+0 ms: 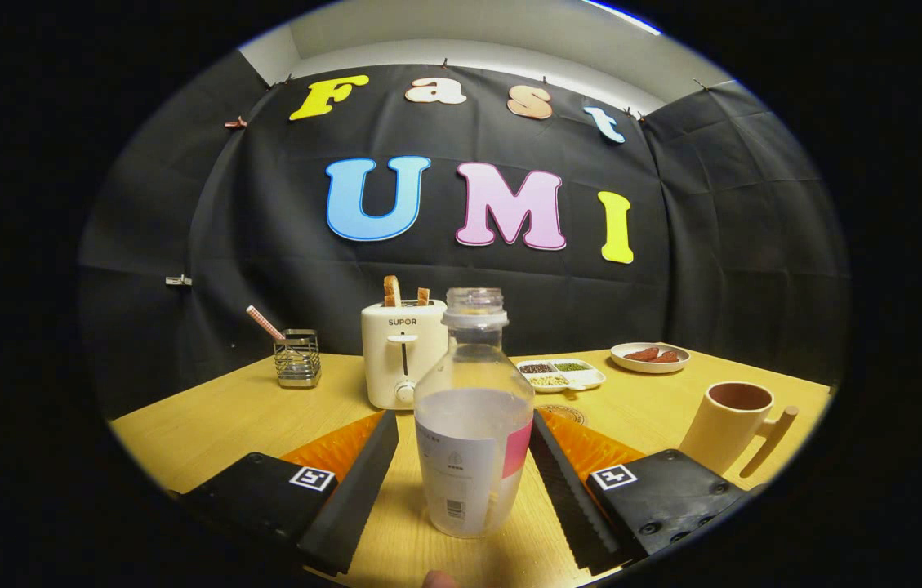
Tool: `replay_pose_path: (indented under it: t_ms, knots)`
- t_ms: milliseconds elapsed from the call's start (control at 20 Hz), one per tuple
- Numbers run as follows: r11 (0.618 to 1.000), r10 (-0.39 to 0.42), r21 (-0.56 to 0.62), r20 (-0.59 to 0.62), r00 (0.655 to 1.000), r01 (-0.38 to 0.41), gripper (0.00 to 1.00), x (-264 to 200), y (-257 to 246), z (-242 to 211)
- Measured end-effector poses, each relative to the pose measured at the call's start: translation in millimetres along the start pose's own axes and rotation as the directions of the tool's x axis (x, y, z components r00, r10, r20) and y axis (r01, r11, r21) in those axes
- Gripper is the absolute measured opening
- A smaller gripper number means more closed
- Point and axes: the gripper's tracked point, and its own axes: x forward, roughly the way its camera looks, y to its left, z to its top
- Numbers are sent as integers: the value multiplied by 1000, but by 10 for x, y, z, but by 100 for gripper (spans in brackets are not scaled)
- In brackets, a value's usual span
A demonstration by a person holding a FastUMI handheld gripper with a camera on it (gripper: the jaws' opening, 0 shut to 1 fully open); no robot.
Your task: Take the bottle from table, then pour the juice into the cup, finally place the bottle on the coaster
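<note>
Gripper [465,465] open – bottle [473,425] btwn fingers, untouched.

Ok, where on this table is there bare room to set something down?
Bare wood lies left of the toaster, in front of the wire holder, and between the divided dish and cup. It is crowded around the bottle, standing between the open gripper fingers.

A staged recording booth dressed as a breakfast corner: black cloth walls [281,237] hang clipped behind a pale wooden table [207,416]. At twelve o'clock a cream toaster [402,353] holds toast; at ten, a wire utensil holder [297,358]; at one, a white divided dish [562,375], apparently of beans, and a small white plate [650,358].
</note>
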Motion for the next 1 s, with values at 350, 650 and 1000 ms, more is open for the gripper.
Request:
replay_pose_path:
  t_ms: [350,650,1000]
  knots:
    - [999,-17,31,-11,1000,17,77,56,-96,50]
    - [999,7,31,-25,1000,-6,77,-123,-160,505]
    - [998,52,47,3,999,-52,77,-330,-227,1204]
